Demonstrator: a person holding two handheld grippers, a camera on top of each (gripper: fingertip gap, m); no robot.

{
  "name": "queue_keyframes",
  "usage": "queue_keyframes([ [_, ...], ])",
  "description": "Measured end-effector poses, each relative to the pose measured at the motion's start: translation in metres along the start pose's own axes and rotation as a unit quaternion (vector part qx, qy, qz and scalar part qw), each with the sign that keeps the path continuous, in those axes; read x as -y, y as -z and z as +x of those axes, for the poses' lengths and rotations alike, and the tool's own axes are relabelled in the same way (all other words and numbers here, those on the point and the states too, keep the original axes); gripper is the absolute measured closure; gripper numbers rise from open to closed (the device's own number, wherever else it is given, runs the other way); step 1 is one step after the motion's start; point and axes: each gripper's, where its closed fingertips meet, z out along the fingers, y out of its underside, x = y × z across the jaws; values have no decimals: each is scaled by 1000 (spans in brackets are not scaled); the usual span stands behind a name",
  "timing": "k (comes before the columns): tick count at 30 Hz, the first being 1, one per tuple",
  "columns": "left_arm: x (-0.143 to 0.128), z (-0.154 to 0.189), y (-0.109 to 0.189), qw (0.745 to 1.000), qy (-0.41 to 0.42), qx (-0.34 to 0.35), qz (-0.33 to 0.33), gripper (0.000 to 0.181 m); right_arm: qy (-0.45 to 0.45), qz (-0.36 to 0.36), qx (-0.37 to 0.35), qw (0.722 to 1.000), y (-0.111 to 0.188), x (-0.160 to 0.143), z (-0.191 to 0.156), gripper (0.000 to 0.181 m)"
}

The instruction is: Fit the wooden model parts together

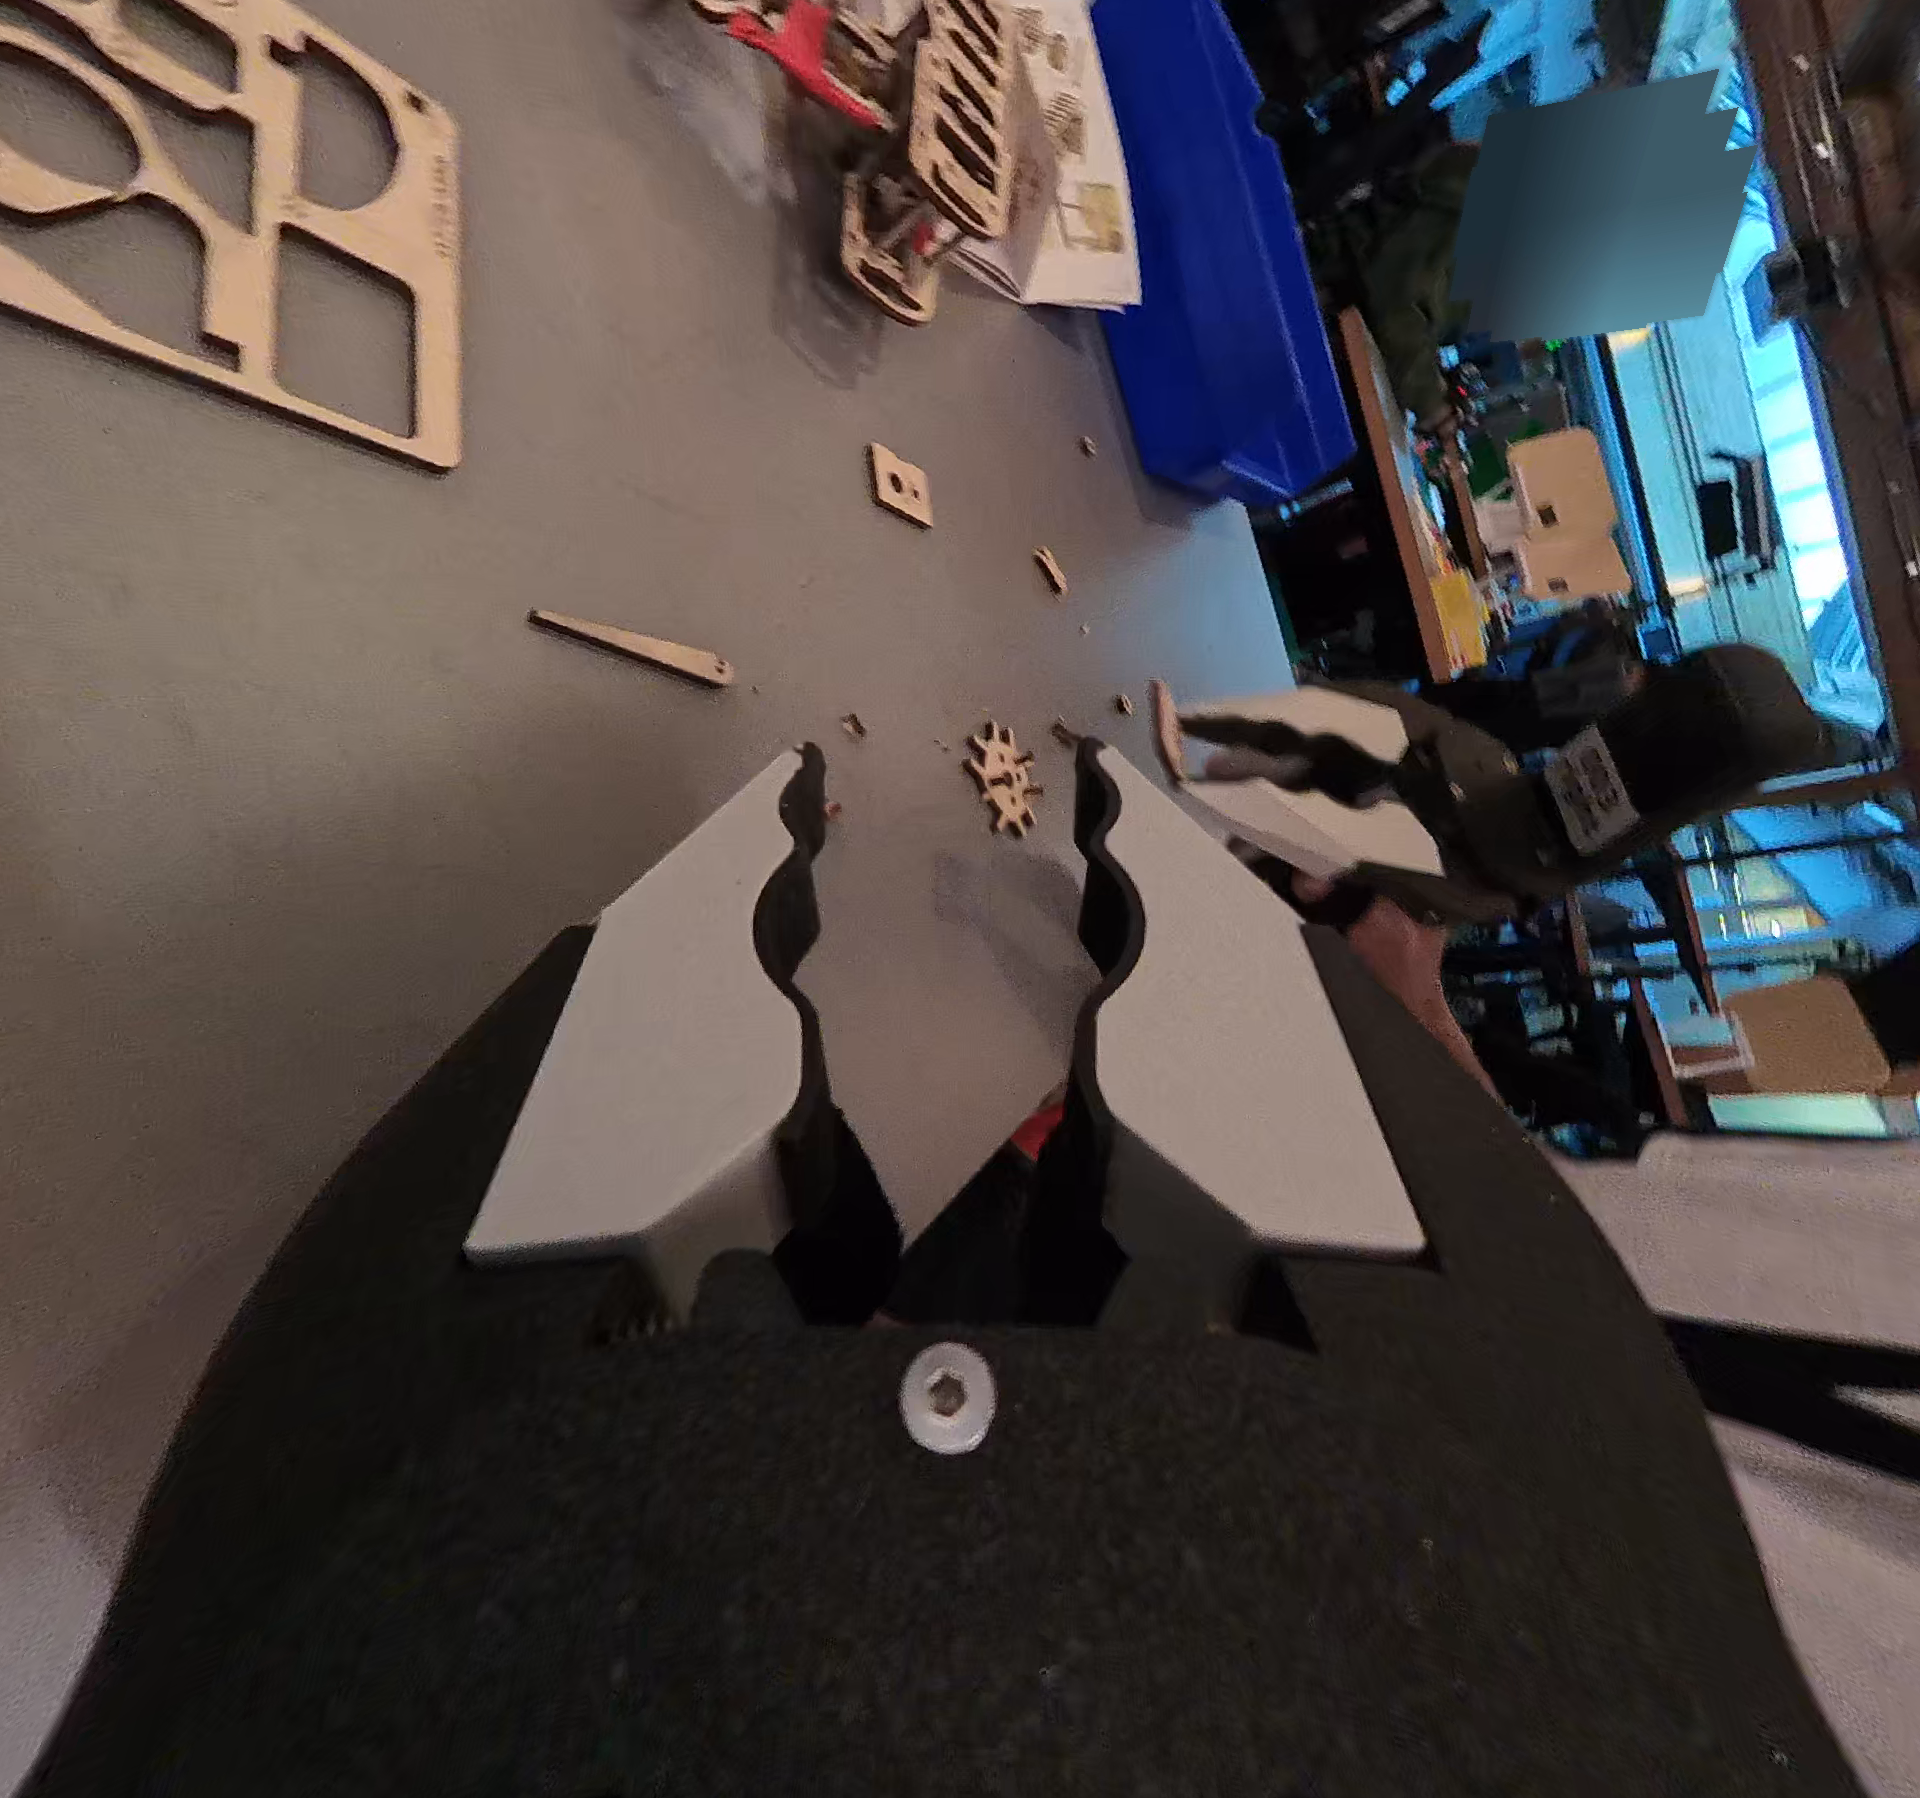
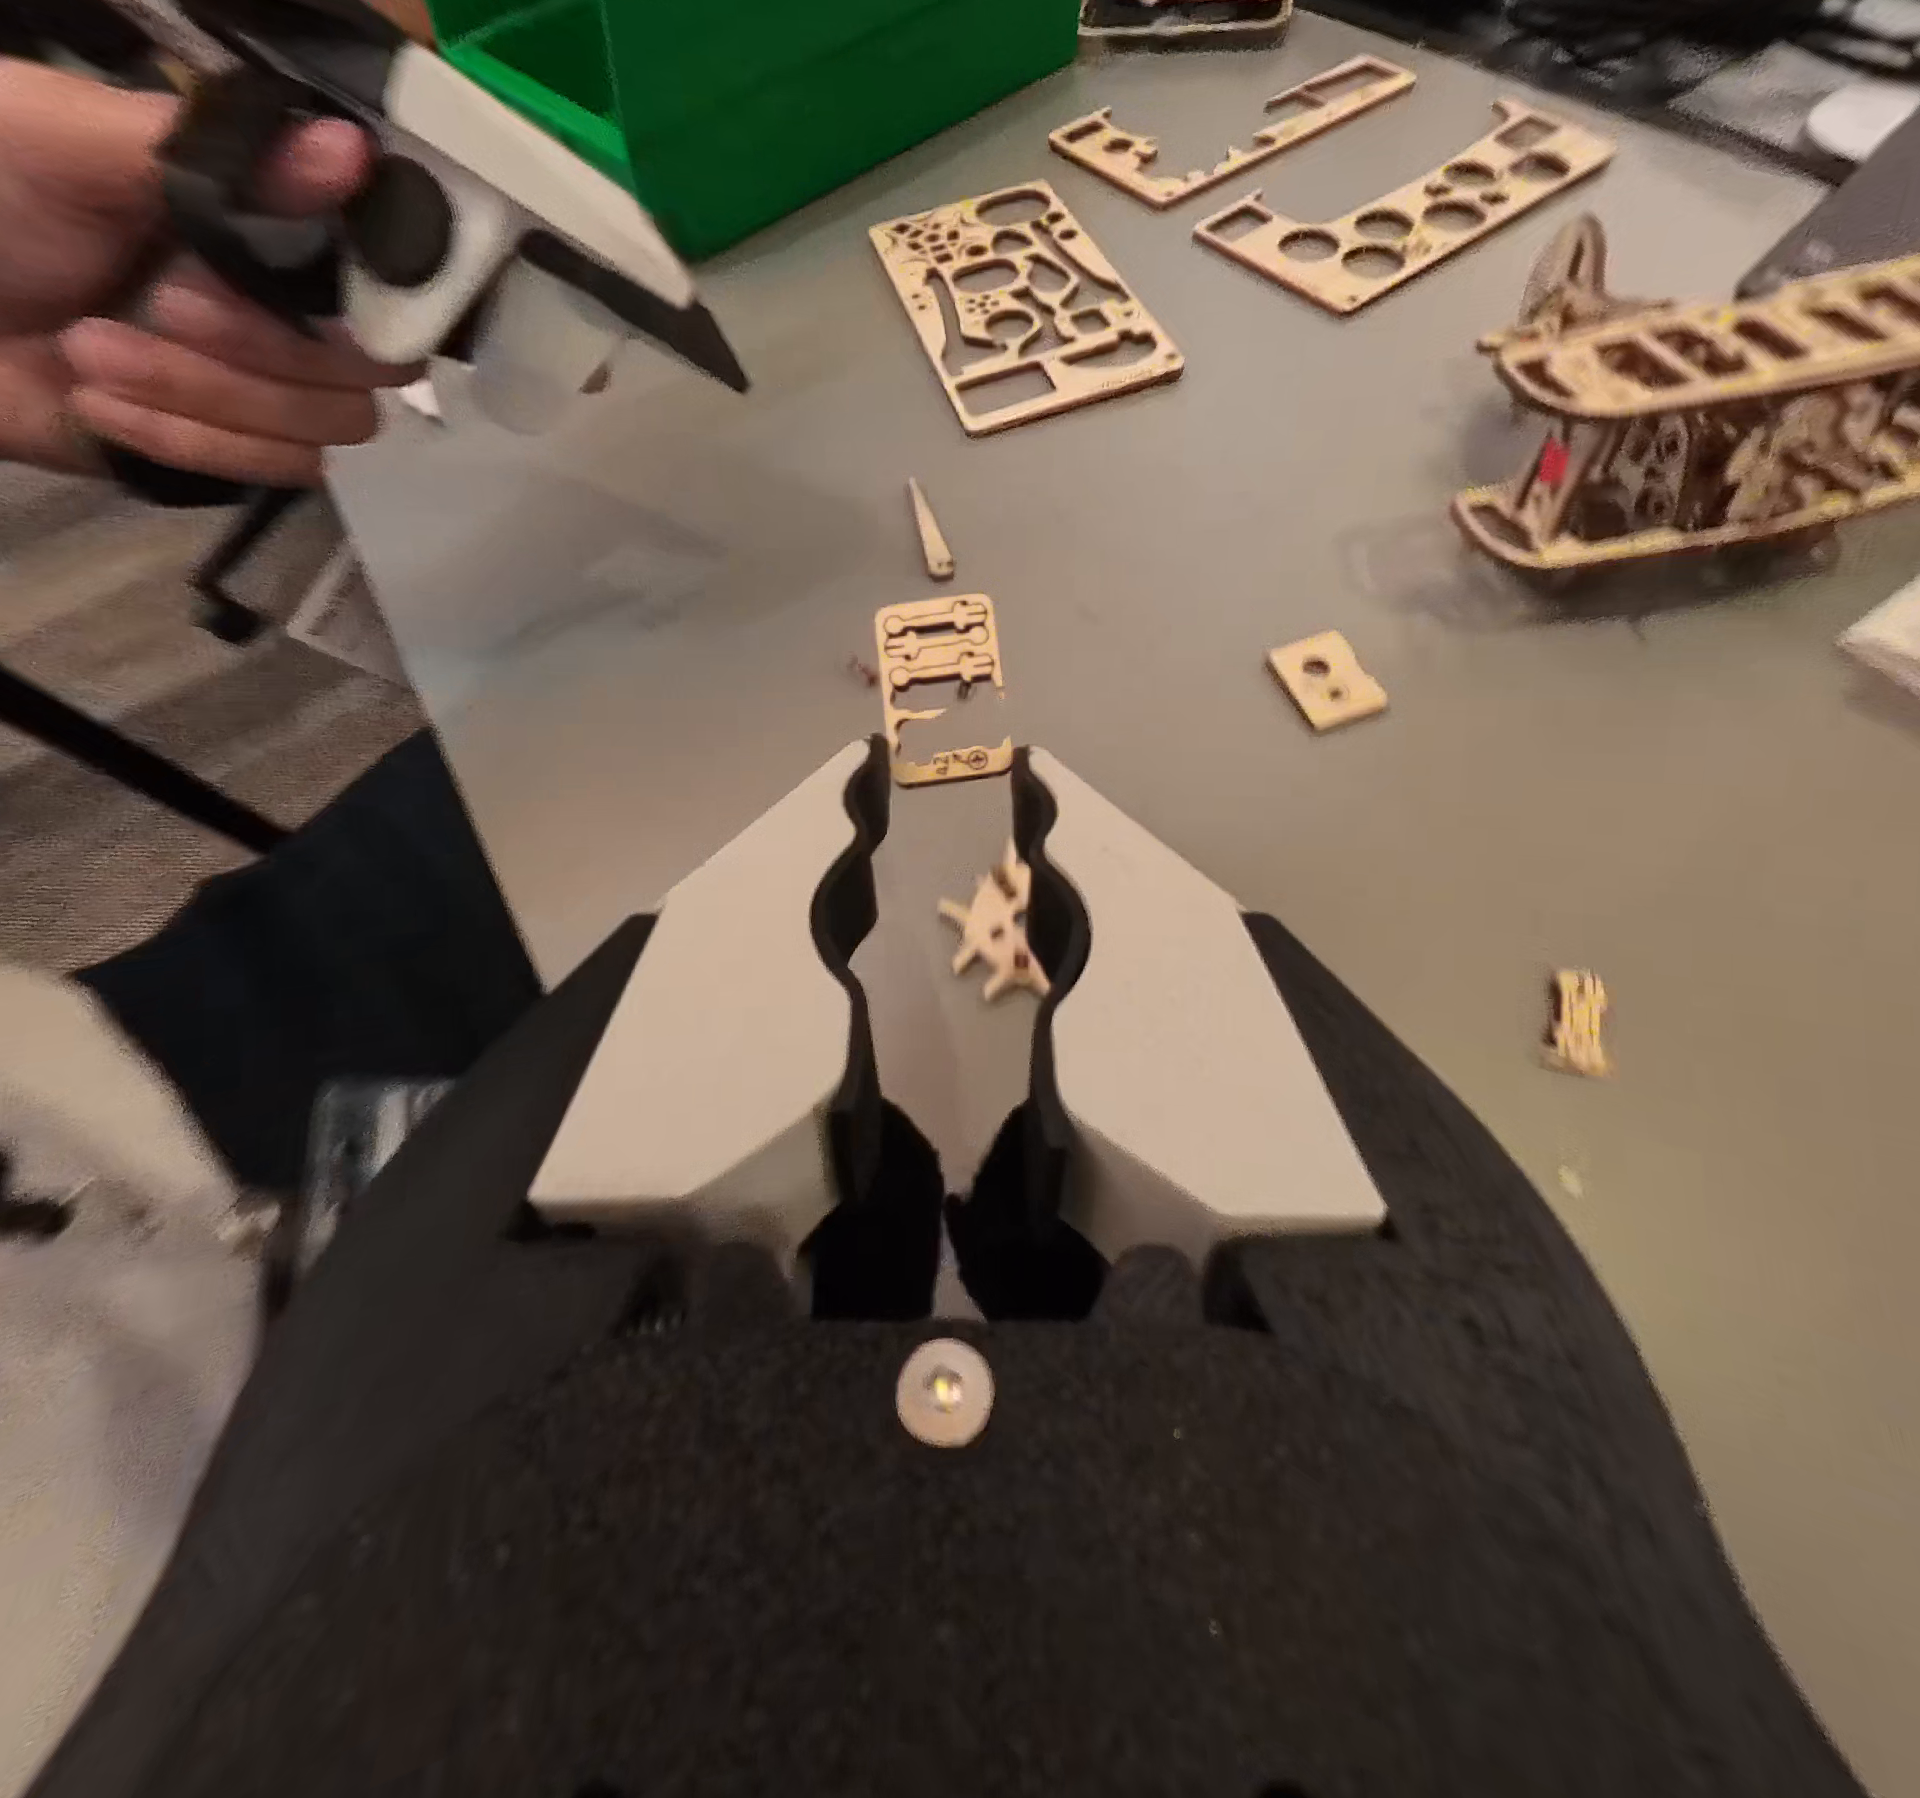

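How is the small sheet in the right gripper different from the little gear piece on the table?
The small sheet is a flat rectangle with slots cut through it; the gear piece is round with teeth around its rim. The sheet is held at one edge between the tips of the right gripper, while the gear lies loose on the grey table. Both are thin, pale wood.

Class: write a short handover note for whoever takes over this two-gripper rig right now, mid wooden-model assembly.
Left gripper: open, empty, above the table.
Right gripper: shut on the small wooden parts sheet, held edge-on over the table.
Gear-shaped piece lies loose below the right gripper; tapered strip and square plate lie beyond.
Part-built model stands far right.
No loose piece is fitted yet; fitting remains.
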Motion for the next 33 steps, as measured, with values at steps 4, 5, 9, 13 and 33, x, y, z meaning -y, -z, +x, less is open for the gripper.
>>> queue_keyframes([
  [4, -8, 9, 17, 999, -15, -50, 9, 139, 31, 39, -22, 999, -51, 36, -17, 159],
  [5, -6, 7, 21, 998, -5, -60, 20, 139, 28, 49, -15, 998, -63, 45, -23, 159],
  [9, 3, -9, 40, 993, 61, -88, 55, 143, 5, 45, 14, 999, -111, 59, -54, 159],
  [13, 5, -38, 58, 996, 61, -34, 53, 146, -3, 13, -12, 1000, -142, 48, -74, 159],
  [33, 3, -32, 62, 998, 21, -42, 36, 180, -53, 74, 38, 995, -142, 64, -108, 159],
])
